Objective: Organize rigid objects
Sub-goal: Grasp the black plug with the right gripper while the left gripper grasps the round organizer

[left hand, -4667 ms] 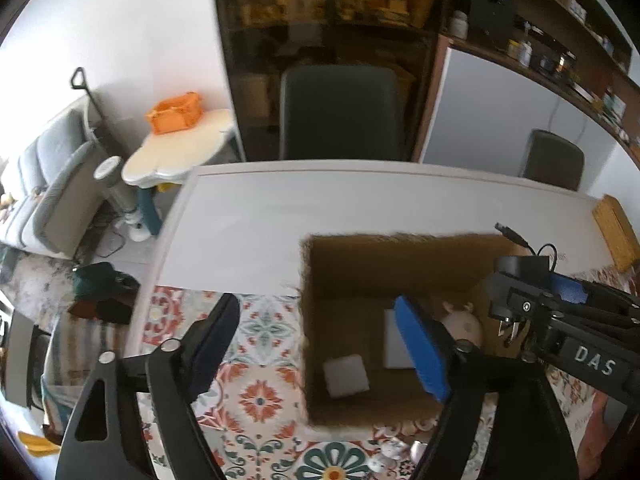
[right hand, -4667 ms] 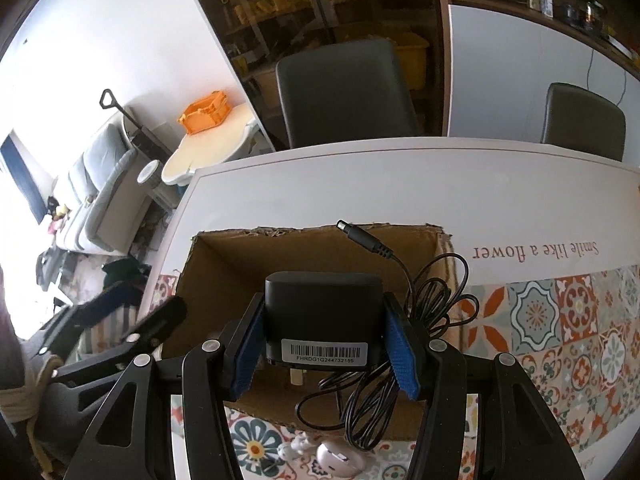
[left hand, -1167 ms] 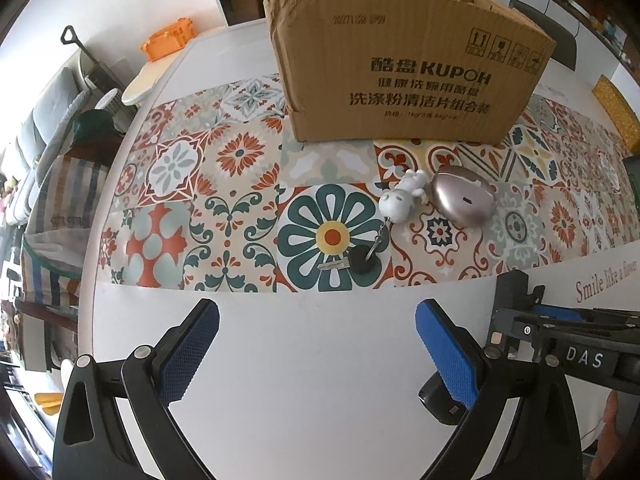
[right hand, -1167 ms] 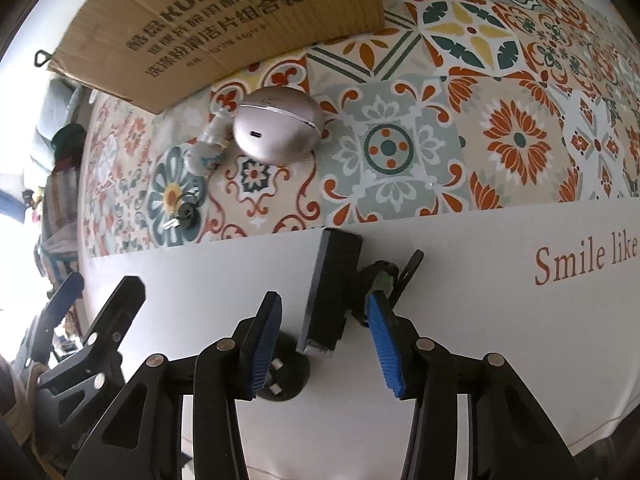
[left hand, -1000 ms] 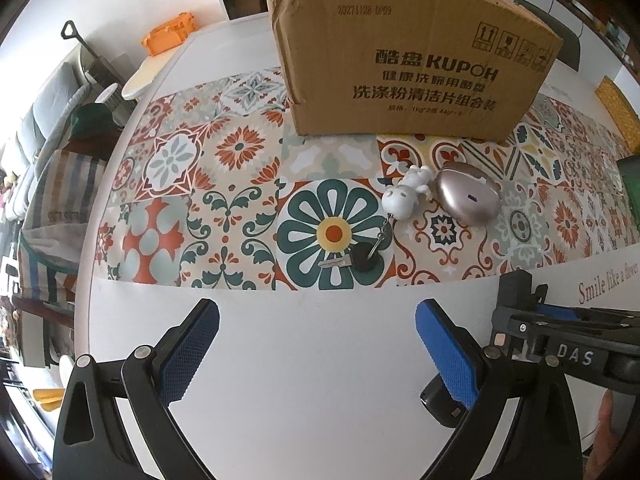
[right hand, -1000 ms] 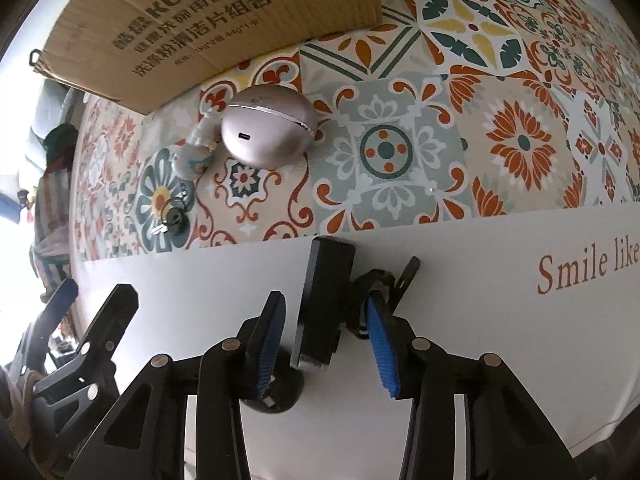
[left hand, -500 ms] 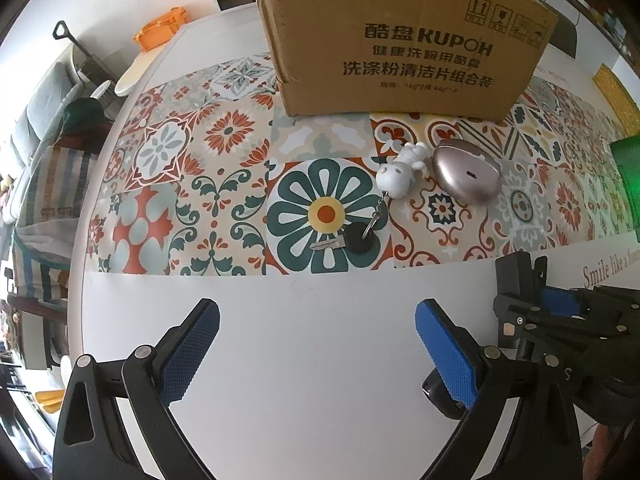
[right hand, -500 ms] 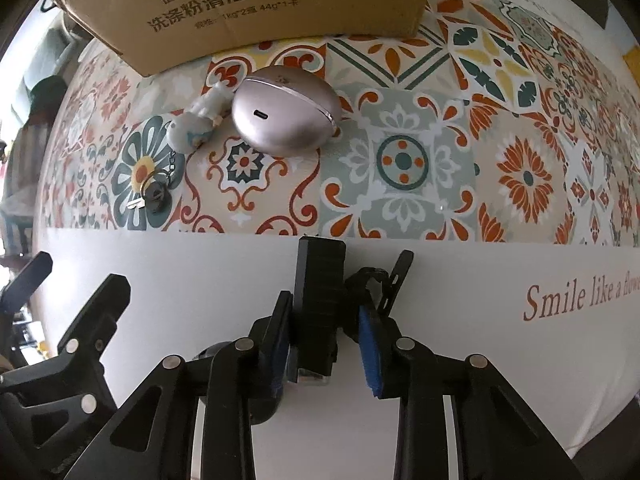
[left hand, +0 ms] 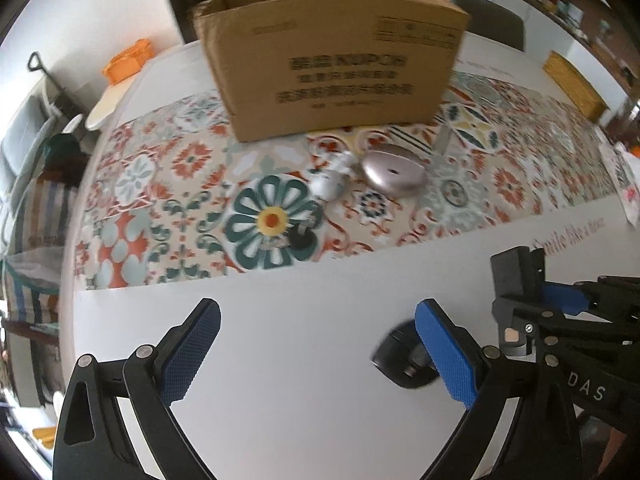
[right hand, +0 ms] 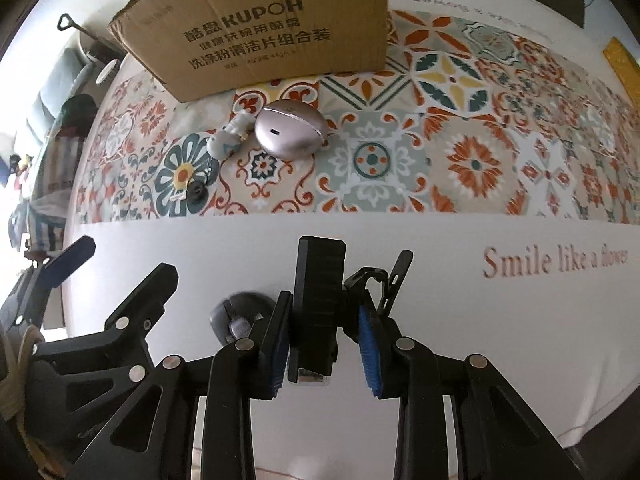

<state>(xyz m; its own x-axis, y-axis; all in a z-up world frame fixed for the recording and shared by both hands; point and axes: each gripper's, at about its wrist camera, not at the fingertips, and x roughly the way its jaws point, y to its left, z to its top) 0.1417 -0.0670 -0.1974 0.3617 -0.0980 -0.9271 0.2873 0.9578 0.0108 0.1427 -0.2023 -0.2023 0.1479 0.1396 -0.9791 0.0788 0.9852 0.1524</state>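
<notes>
Our right tool (right hand: pixel 322 344) is clamped on a black phone holder (right hand: pixel 318 300), which stands upright between its pads above the white part of the bench (right hand: pixel 520 340), its round base (right hand: pixel 236 316) down to the left. Our left tool (left hand: pixel 316 352) stands wide apart and holds nothing. The cardboard box (right hand: pixel 264 28) sits at the far side on the patterned cloth, and we judge the holder is bound for it. Just before the box the pink oval case (right hand: pixel 290 134), the small white figurine (right hand: pixel 230 140) and the key (right hand: pixel 192 194) lie loose, so most of the sorting looks undone; what is inside the box we cannot see.
</notes>
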